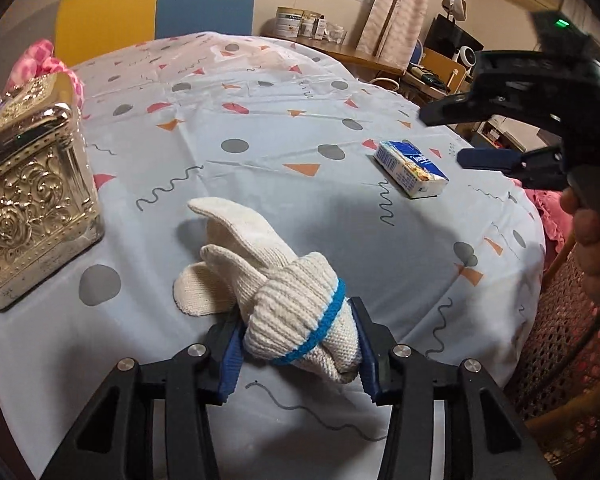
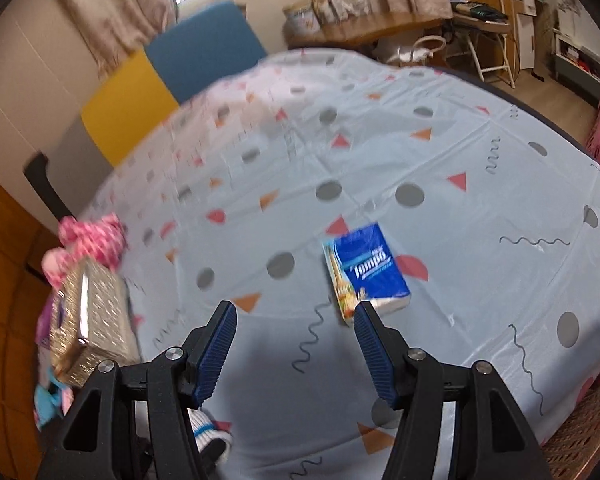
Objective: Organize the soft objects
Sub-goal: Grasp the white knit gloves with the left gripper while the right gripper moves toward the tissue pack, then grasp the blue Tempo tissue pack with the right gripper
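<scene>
Left wrist view: the left gripper (image 1: 300,354) pinches a rolled cream knit glove (image 1: 288,304) at its ribbed cuff, which is edged with a blue band; both ridged blue pads press into the wool. The glove's limp fingers trail forward over the tablecloth (image 1: 260,128), a smooth pale sheet printed with grey dots, orange and pink triangles and squiggles. Left of the glove stands an embossed gold metal box (image 1: 32,208) with rose relief, pink checked cloth behind it. Farther right lies a small tissue pack (image 1: 410,170), blue and white, flat on the cloth. Above it hangs the right gripper (image 1: 448,136), held by a hand (image 1: 592,240) at the frame's edge.

Right wrist view: its jaws are spread with nothing between them, tilted down toward the glossy tissue pack, just beyond the right fingertip.
</scene>
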A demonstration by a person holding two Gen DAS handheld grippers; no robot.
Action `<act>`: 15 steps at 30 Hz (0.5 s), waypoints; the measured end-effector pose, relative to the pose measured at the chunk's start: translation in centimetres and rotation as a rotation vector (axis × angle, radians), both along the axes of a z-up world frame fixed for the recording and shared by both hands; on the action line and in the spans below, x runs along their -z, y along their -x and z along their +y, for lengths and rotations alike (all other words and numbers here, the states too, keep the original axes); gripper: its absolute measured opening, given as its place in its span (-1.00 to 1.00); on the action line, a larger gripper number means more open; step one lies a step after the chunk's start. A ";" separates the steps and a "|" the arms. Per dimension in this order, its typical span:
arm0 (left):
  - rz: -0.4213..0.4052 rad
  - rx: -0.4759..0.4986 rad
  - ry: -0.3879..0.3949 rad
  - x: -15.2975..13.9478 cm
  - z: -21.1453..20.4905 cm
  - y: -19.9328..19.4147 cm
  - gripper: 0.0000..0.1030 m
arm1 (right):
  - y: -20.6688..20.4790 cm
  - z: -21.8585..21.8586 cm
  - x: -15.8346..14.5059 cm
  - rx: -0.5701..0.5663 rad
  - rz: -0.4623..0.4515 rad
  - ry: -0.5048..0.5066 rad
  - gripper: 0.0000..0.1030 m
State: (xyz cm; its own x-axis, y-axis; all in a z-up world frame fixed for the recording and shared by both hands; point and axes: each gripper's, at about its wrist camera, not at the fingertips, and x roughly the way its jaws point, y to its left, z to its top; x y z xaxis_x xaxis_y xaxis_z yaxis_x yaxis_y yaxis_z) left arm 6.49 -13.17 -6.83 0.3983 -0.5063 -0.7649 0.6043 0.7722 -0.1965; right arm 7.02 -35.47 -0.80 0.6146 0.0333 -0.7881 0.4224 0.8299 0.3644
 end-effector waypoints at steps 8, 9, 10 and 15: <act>-0.025 0.000 0.037 0.3 0.3 0.2 -0.06 | -4.3 -0.9 1.1 -0.041 0.140 0.085 0.28; -0.024 -0.001 0.043 0.3 0.4 0.2 -0.06 | -5.0 -1.1 1.3 -0.042 0.158 0.113 0.33; -0.023 -0.001 0.050 0.3 0.5 0.2 -0.06 | -5.7 -1.3 1.7 -0.048 0.181 0.137 0.33; -0.018 -0.005 0.072 0.3 0.8 0.1 -0.06 | -8.2 -0.7 4.3 -0.079 0.261 0.263 0.48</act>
